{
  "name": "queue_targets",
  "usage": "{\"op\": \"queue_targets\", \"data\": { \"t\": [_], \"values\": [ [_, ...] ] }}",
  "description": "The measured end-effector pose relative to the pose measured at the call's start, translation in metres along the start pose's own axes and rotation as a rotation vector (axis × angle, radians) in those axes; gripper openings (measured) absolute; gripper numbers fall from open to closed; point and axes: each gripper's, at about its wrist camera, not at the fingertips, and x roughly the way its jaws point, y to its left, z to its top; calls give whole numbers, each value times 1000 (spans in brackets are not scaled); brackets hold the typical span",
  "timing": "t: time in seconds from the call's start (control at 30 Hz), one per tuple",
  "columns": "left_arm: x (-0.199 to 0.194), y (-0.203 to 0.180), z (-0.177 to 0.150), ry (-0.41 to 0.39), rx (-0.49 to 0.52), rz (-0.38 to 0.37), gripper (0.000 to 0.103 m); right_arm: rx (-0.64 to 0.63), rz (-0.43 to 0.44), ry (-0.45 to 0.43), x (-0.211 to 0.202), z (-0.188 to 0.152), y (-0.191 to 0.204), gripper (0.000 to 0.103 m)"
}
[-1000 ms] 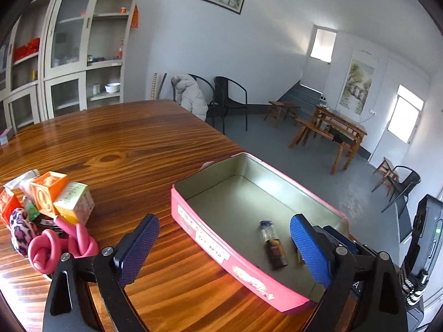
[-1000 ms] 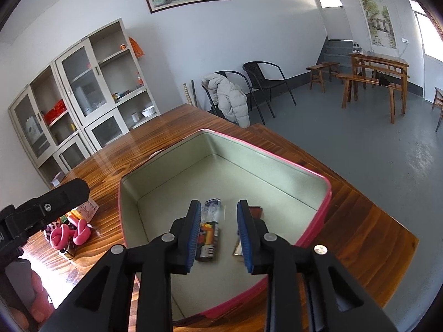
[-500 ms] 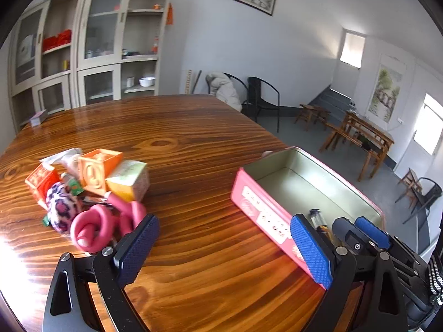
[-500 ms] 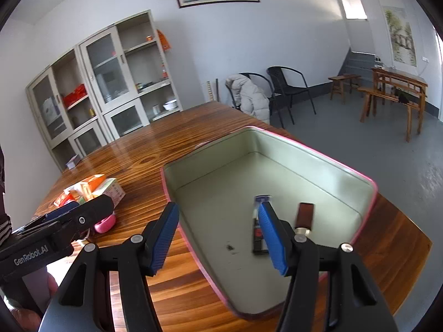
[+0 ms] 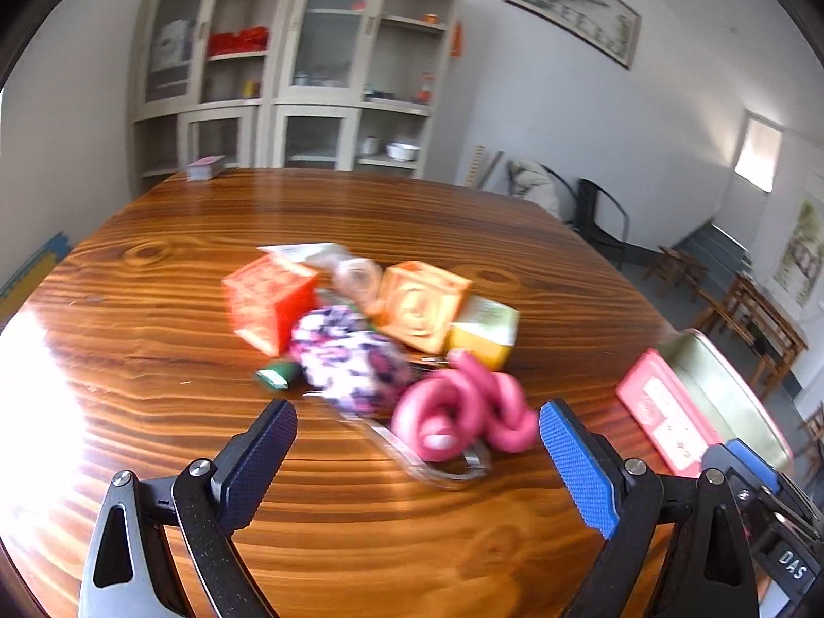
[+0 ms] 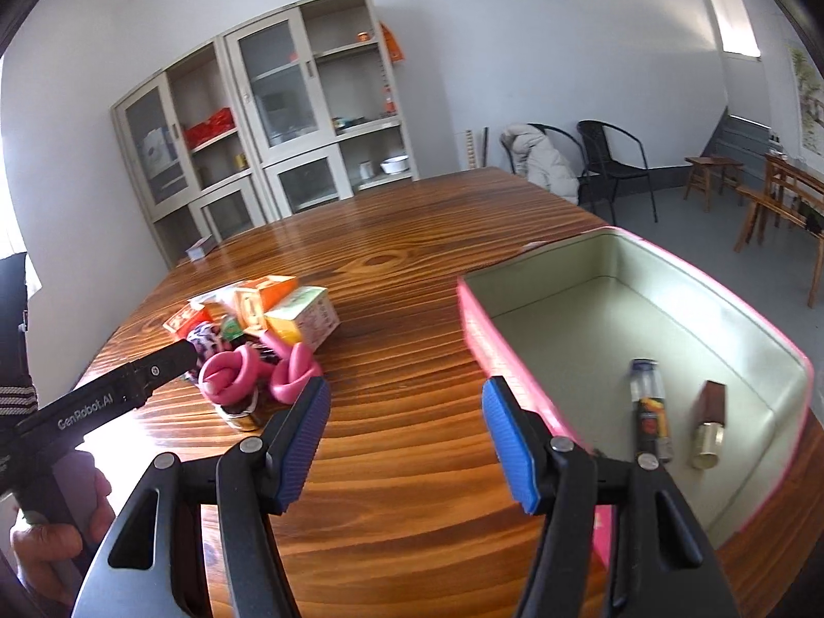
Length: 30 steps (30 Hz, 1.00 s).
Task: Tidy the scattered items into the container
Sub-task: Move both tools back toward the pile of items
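Right gripper (image 6: 407,443) fingers spread wide beside the pink tin (image 6: 762,329).

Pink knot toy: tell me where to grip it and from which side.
Grip the near loop of the pink knot toy, probably from above and the near side with the open left gripper. It lies flat at the pile's front edge, its thick rounded coil facing the fingers, with the patterned pouch and blocks crowding its far side.

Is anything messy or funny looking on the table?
Yes. The toys sit in a jumbled heap on the wooden table instead of in the pink tin. A twisted pink foam curler lies tangled at the front. Only a lighter and a small bottle are inside.
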Motion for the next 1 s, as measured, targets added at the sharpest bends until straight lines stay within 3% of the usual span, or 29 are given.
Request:
{"op": "queue_targets", "data": {
  "t": [0.3,0.47,0.8,1.0],
  "values": [
    [1,68,3,2,-132,111,97,-13,74,89,39,7,32,66],
    [1,76,2,15,-138,121,97,-30,98,143,57,3,45,66],
    [-3,80,7,25,-109,124,97,-145,232,274,87,-6,89,71],
    [-6,99,8,25,-159,135,97,-229,280,331,105,-10,116,71]
  ]
}}
